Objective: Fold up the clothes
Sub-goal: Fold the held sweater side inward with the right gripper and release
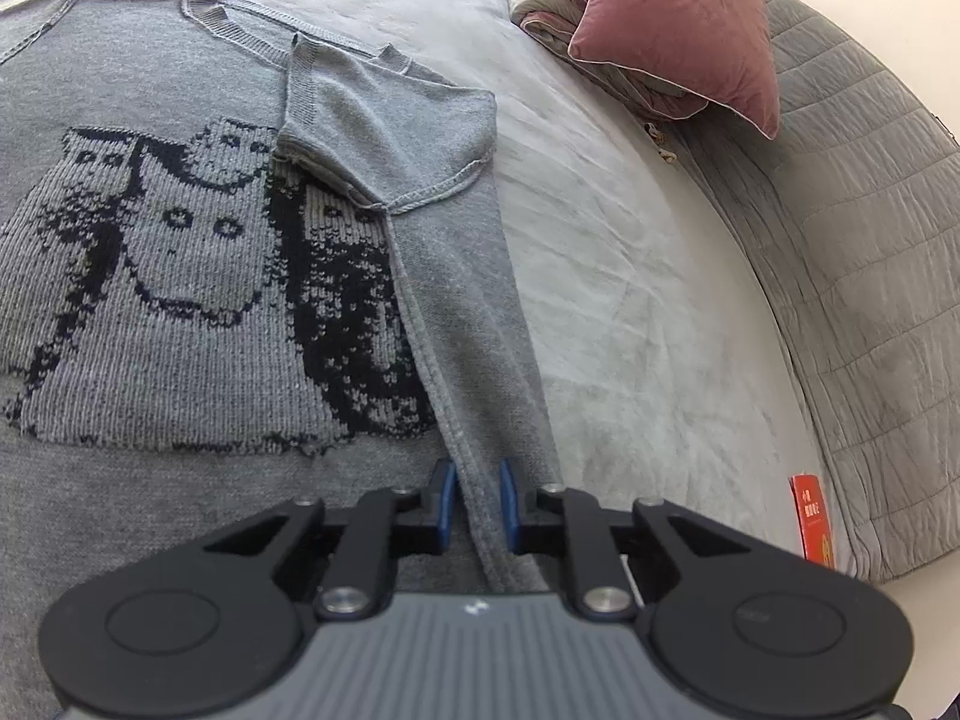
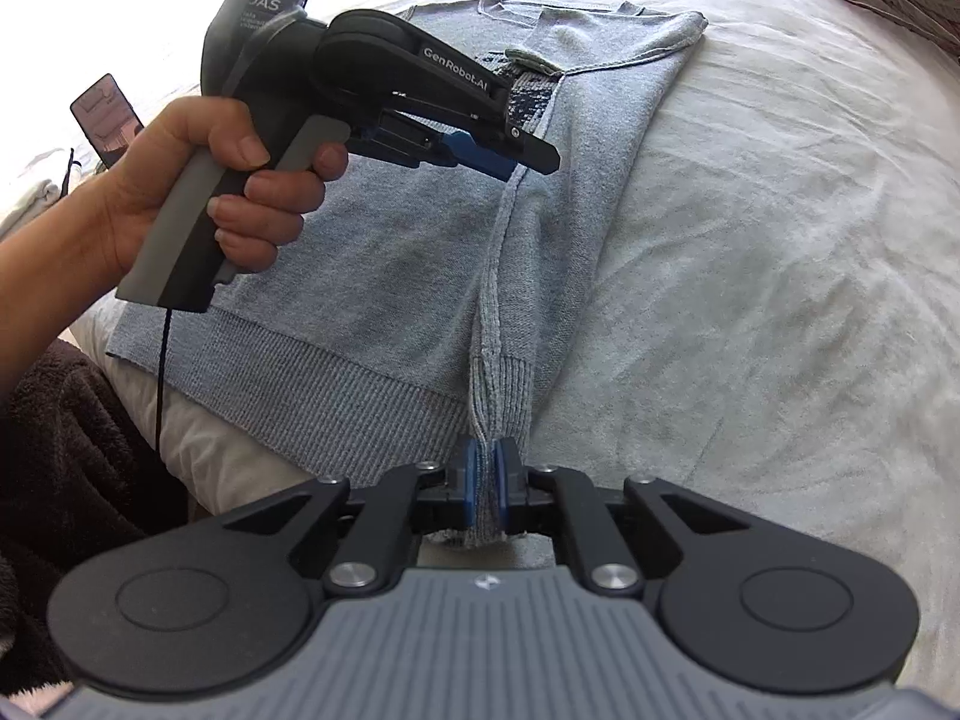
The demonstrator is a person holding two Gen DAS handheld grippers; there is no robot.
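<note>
The right gripper (image 2: 487, 483) is squeezed tight on the bottom ribbed edge of the gray sweater (image 2: 372, 276), right at its fingertips. A fold of the knit sticks up between the two blue pads (image 2: 470, 480). From there the sweater stretches away from this gripper, flat on the white bed sheet (image 2: 780, 240), with one side folded over along a long ridge.

Farther up that same ridge, the left gripper (image 2: 510, 165) pinches the folded edge too. A bare hand (image 2: 198, 198) holds its gray handle, fingers wrapped around it, and it points down at a slant toward the cloth.

In the left gripper's own view, the left gripper (image 1: 478, 501) has the folded edge of the sweater (image 1: 180, 330) running straight between its blue pads, which sit close together on it. Ahead and to its left is the dark cat picture (image 1: 198, 252) knitted on the front. Just beyond lies a short sleeve (image 1: 390, 120), folded in. Far off to the right sits a pink pillow (image 1: 678, 30).
</note>
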